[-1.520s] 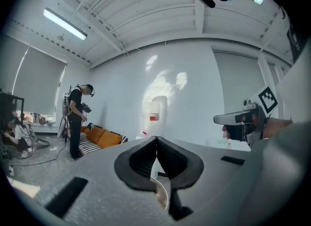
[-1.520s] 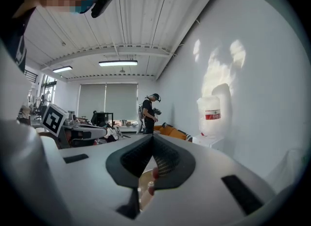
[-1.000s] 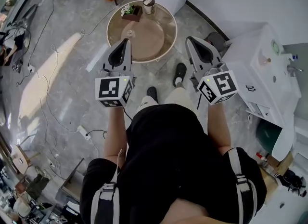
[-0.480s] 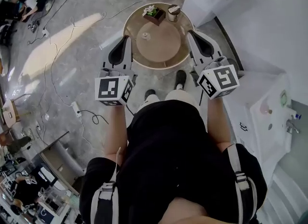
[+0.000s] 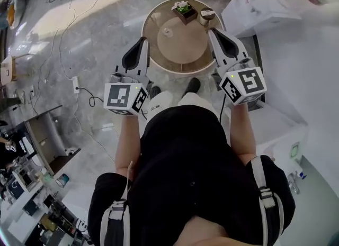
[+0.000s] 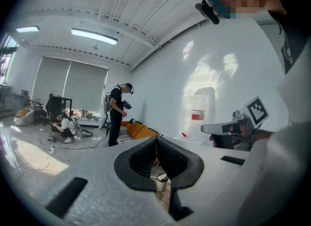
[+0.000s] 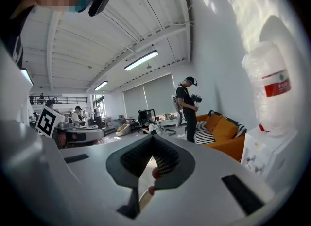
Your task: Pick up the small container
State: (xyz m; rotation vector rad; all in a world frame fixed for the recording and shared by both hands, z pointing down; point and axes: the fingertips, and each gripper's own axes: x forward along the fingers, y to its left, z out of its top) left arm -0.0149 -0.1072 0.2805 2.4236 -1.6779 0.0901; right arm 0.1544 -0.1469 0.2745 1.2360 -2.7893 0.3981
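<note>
1. Nearest the head camera I see the wearer (image 5: 185, 155) in dark clothing, both forearms extended forward.

2. Left gripper (image 5: 142, 42): in its own view I read the jaws pressed together at the tips, with nothing pinched between them.

3. Right gripper (image 5: 212, 32): same condition, jaws closed tip to tip and empty. The two grippers point forward side by side. In the head view their tips line up with the left and right rims of the round table (image 5: 183, 72).

4. The small container (image 5: 206, 16) (a pale cup with a dark lid) stands upright at the far right of the table top, just beside a planter box (image 5: 184, 11) holding a green plant. Neither gripper touches it. The left gripper view shows it through the gap below the closed tips.

5. A small clear object (image 5: 167, 30) sits apart from both, nearer the table's centre.

6. Beyond the table I see an orange sofa (image 7: 226, 132), a water dispenser (image 5: 243, 9) at the right, and a standing person (image 6: 117, 114).
</note>
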